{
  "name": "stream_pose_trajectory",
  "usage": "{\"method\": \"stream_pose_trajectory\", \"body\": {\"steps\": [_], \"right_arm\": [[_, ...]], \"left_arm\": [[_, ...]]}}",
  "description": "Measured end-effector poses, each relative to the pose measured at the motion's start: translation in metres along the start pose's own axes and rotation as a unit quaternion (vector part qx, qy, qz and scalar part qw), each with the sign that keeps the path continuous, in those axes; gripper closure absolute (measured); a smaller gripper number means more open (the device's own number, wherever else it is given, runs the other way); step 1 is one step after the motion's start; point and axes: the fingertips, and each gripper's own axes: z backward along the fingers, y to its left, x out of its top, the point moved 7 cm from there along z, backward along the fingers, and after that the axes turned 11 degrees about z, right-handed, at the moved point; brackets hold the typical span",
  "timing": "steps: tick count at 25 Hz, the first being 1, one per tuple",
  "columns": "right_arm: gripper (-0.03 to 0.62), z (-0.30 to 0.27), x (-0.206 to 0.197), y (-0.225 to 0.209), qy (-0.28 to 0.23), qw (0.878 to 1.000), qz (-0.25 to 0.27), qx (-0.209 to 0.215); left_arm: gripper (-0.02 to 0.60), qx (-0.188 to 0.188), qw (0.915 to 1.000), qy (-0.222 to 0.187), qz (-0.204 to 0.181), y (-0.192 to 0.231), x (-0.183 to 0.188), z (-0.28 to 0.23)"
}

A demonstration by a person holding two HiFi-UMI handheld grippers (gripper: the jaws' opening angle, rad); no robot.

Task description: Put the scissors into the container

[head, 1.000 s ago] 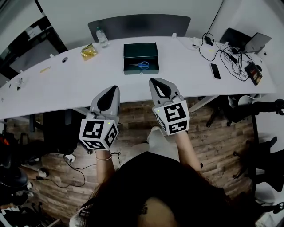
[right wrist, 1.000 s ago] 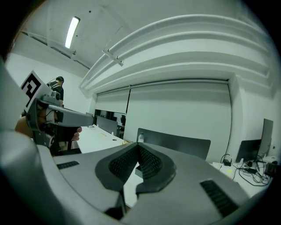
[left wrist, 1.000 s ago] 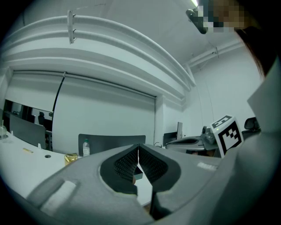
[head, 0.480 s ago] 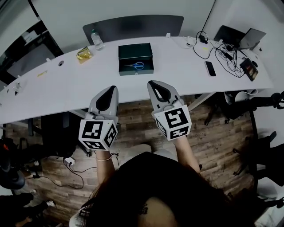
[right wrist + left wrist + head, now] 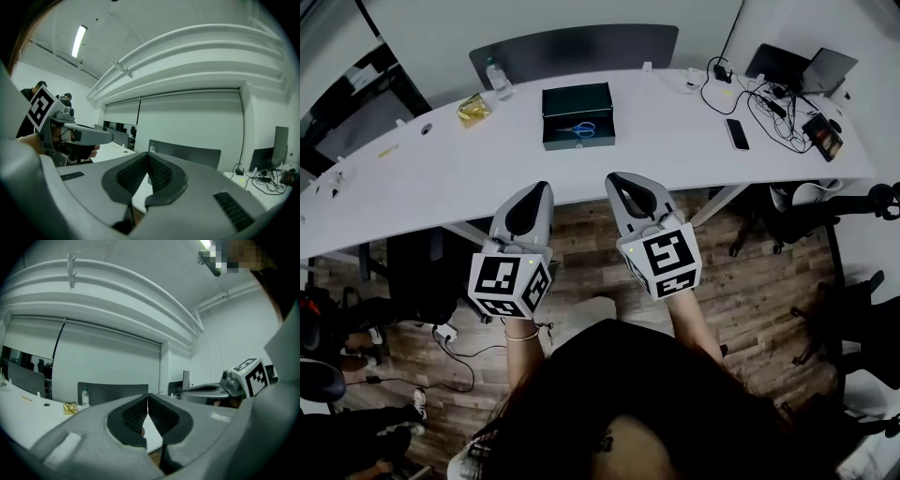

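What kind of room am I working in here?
Probably an office or meeting room: a long white table, with a laptop and tangled cables at its right end.

No words, brands or numbers can be read anywhere. The left hand-held gripper (image 5: 538, 186) and right hand-held gripper (image 5: 616, 177) bear only black-and-white square markers (image 5: 508, 283).

Blue scissors (image 5: 578, 129) – dk green container (image 5: 577, 98) – white table (image 5: 441, 178)

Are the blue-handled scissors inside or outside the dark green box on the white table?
Inside: in the head view the blue-handled scissors lie within the walls of the open dark green box.
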Motion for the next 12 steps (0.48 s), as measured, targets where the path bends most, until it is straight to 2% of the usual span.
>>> {"method": "stream_pose_trajectory", "body": {"steps": [12], "right_arm": [[0.585,0.051,-0.005,0.008,-0.003,1.000,0.005,0.010]], "left_arm": [[0.568,-0.002,1.0000,0.004,-0.007,-0.046,-0.013,0.028]]}}
